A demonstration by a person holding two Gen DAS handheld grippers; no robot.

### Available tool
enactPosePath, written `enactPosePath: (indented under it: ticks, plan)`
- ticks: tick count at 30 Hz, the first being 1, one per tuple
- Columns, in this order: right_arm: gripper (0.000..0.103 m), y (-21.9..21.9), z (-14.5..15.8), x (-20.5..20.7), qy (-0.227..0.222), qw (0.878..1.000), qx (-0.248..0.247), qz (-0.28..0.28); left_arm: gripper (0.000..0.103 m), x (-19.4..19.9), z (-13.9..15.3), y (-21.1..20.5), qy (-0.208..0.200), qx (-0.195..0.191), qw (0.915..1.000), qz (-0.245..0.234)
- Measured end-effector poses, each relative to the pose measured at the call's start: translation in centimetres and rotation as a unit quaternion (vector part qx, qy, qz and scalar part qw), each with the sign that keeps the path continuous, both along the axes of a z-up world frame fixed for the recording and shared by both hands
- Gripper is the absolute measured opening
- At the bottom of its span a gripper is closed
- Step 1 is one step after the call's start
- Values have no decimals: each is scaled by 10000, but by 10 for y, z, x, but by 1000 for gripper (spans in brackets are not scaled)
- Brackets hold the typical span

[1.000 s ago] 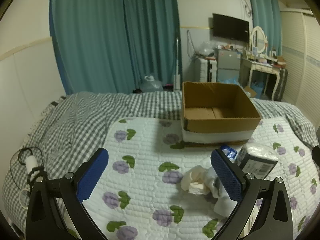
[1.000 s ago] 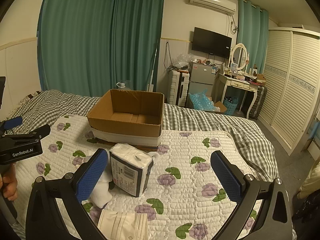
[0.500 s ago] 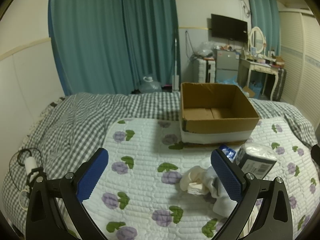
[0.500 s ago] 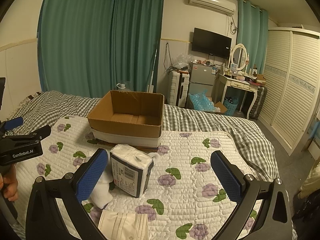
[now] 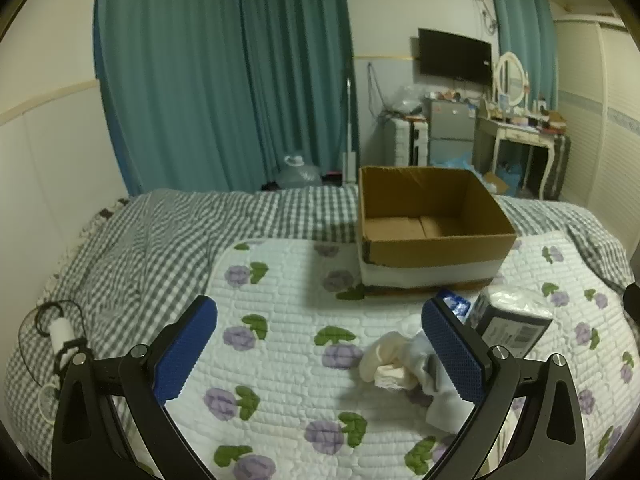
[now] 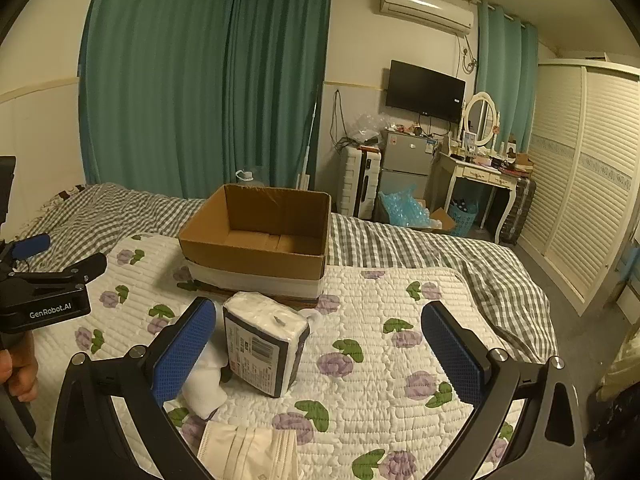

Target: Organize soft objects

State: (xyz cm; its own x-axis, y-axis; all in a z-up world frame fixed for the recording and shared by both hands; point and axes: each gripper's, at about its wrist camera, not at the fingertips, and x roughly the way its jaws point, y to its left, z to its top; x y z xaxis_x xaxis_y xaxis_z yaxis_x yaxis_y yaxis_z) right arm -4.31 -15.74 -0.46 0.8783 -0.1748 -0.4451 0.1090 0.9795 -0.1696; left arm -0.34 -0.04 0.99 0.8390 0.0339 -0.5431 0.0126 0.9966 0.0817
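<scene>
Both claws hang released over the quilt — the left claw and right claw grasp nothing. The tissue pack stands lower centre of the right view, just before the cardboard box; crumpled socks lie beside it — a mask pack at bottom

Green curtains hang behind the bed. A black TV is on the wall, above a small fridge. A round mirror stands on a white desk.
</scene>
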Motion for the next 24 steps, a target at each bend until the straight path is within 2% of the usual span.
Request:
enactPosePath:
  ticks: [12, 19, 24]
  plan:
    - [103, -6, -3, 2, 7, 10000, -84, -28, 103, 1, -4, 4, 8, -92, 9999, -84]
    - [103, -24, -18, 7, 195, 9997, -123, 46, 103, 14, -17, -3, 422, -271, 9983, -292]
    - [103, -37, -35, 21, 341, 9989, -235, 199, 103, 23, -31, -23, 750, -310, 9944, -680]
